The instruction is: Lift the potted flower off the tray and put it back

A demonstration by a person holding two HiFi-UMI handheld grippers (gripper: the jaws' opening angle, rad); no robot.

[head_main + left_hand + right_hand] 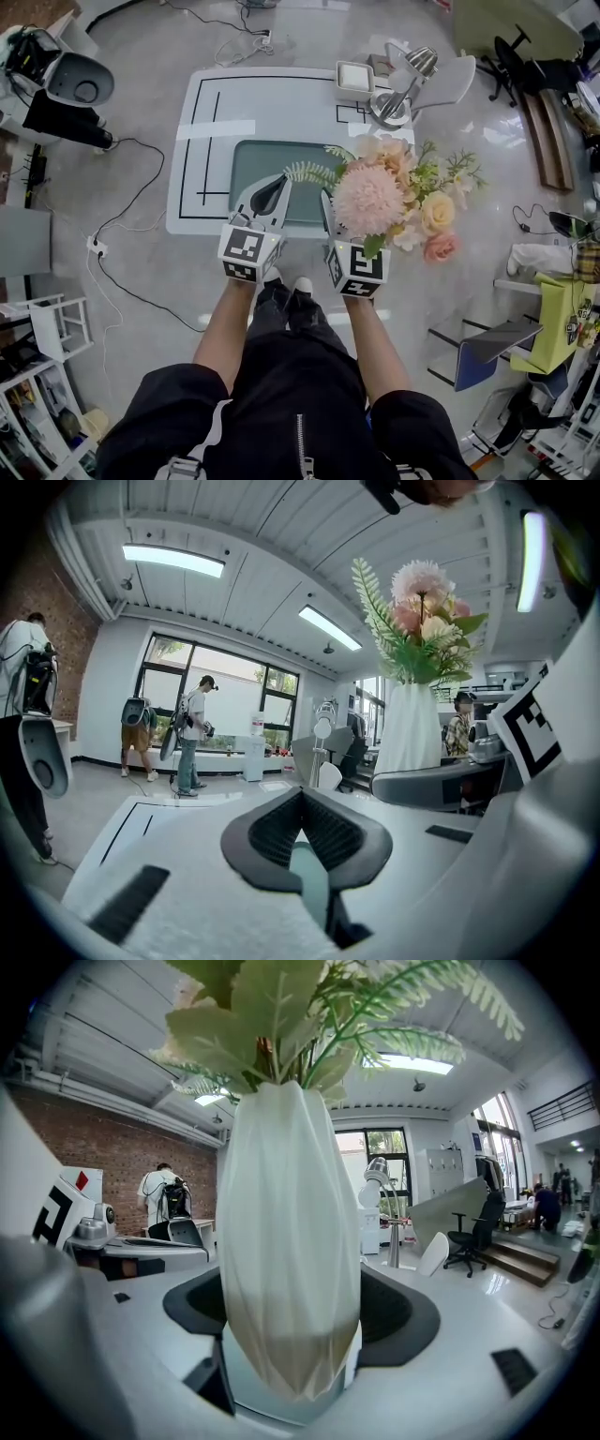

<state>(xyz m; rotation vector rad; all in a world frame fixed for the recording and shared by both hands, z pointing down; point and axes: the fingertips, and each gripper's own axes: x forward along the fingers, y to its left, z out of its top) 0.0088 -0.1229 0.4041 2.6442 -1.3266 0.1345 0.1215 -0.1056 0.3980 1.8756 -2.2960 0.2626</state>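
Note:
The potted flower is a tall white ribbed vase [291,1260] holding pink and peach blooms [370,199] with green fern leaves. My right gripper [291,1335] is shut on the vase's lower body, one dark pad on each side. The tapered base seems to hang slightly above the grey-green tray [253,159], near the tray's right end. My left gripper [272,187] is shut and holds nothing, its tips over the tray's near edge. In the left gripper view the vase [408,728] stands to the right of the closed tips [300,803].
The tray lies on a white table [202,187] marked with black lines. A desk lamp [398,89] and a small white box [354,80] stand at the far right corner. Cables [122,272] run over the floor at left, chairs [478,352] at right. People stand far behind.

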